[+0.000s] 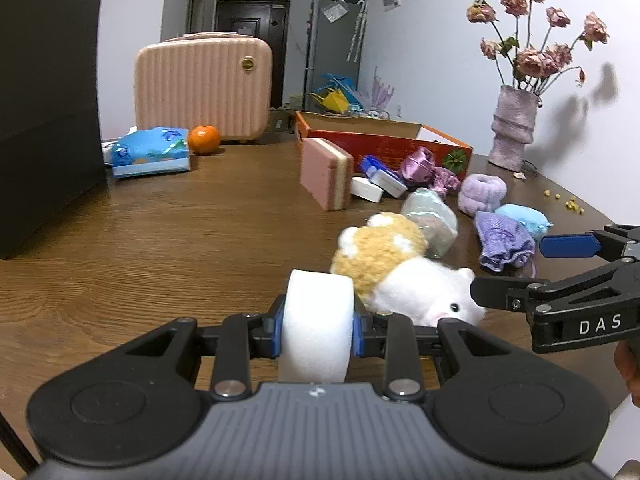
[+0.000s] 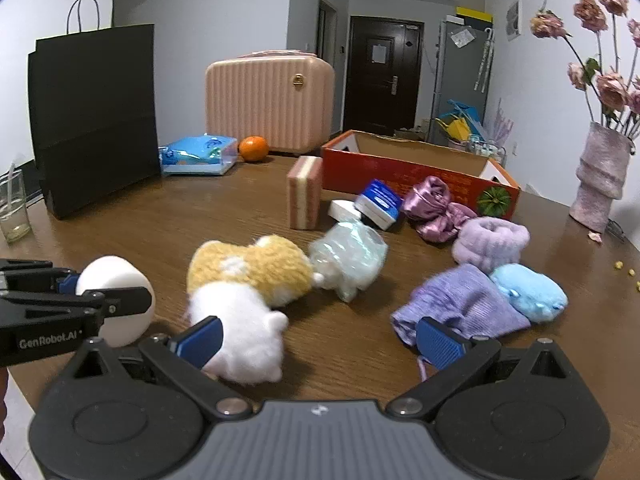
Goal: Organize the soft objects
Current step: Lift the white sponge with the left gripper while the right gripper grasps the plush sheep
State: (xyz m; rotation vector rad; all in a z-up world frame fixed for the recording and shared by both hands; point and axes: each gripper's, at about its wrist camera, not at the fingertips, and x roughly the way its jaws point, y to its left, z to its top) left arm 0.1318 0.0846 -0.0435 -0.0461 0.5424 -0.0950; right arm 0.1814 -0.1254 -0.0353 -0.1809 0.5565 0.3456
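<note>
My left gripper [image 1: 318,334] is shut on a white foam piece [image 1: 316,320] and holds it just above the table; it also shows in the right wrist view [image 2: 116,300]. A yellow-and-white plush hamster [image 1: 404,272] [image 2: 244,296] lies just right of it. My right gripper [image 2: 316,340] is open and empty, its left finger beside the plush; it enters the left wrist view [image 1: 520,268] from the right. Further right lie a purple knit cloth [image 2: 460,304], a blue plush [image 2: 528,292], a lilac fluffy roll [image 2: 490,242], a clear bagged item [image 2: 348,256] and a satin scrunchie [image 2: 436,208].
An open orange box [image 2: 416,172] stands at the back, a pink sponge [image 2: 304,192] and small boxes [image 2: 378,202] before it. A black bag [image 2: 96,120], tissue pack [image 2: 198,154], orange [image 2: 253,148], pink case [image 2: 270,100], vase [image 2: 600,176] and glass [image 2: 14,208] ring the table.
</note>
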